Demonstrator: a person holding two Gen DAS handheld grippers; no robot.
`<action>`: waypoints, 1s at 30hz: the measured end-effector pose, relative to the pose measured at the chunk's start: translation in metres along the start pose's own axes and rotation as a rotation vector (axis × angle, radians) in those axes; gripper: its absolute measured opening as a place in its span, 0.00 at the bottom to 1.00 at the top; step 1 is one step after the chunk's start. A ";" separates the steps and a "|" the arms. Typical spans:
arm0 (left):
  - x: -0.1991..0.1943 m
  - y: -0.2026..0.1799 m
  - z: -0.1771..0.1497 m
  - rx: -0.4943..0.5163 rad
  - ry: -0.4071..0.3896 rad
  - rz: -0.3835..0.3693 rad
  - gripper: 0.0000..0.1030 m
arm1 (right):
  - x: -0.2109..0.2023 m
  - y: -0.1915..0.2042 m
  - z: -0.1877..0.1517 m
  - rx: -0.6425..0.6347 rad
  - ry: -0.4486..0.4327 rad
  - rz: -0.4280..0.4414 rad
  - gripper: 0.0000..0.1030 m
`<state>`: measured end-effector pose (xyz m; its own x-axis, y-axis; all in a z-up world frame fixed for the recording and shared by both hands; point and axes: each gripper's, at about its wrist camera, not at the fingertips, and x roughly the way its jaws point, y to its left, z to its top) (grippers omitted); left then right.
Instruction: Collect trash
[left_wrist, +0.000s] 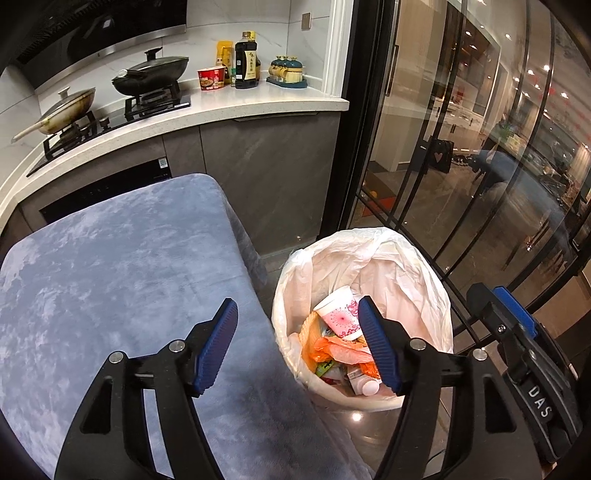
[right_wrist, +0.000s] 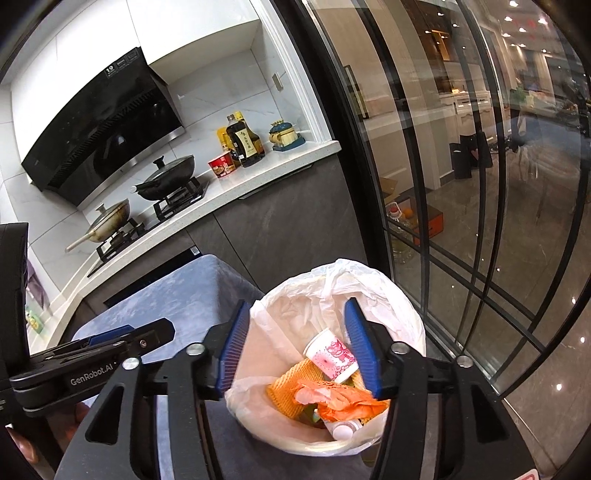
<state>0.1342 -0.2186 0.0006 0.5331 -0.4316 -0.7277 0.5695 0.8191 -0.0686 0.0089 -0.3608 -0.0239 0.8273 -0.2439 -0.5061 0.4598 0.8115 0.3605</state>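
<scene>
Trash looks pretty much collected: cup (right_wrist: 334, 356), wrappers (right_wrist: 332, 400) and a small bottle (right_wrist: 345, 428) all sit in the lined bin (right_wrist: 373, 291) beside the blue table (left_wrist: 122, 269), which looks bare. Left gripper (left_wrist: 297, 345) and right gripper (right_wrist: 295, 349) are both spread wide, holding nothing. Probably done, far as I can see.

bright indoor light | ceiling lamps glare on glass doors (left_wrist: 461, 147) | fisheye edges bent, dark corners

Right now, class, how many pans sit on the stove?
2. A black lidded wok is on the burner nearer the bottles; a pale lidded frying pan is on the burner farther from them. None seems hidden.
</scene>
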 end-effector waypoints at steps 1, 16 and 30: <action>-0.003 0.001 -0.001 0.000 -0.003 0.002 0.63 | -0.003 0.001 0.000 -0.003 -0.004 -0.002 0.56; -0.043 0.014 -0.022 0.004 -0.058 0.041 0.84 | -0.039 0.025 -0.009 -0.091 -0.010 -0.050 0.74; -0.066 0.019 -0.048 0.010 -0.073 0.093 0.91 | -0.067 0.034 -0.025 -0.145 0.007 -0.111 0.84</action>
<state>0.0797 -0.1559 0.0148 0.6278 -0.3808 -0.6788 0.5219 0.8530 0.0042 -0.0388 -0.3037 0.0022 0.7718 -0.3331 -0.5417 0.4963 0.8481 0.1857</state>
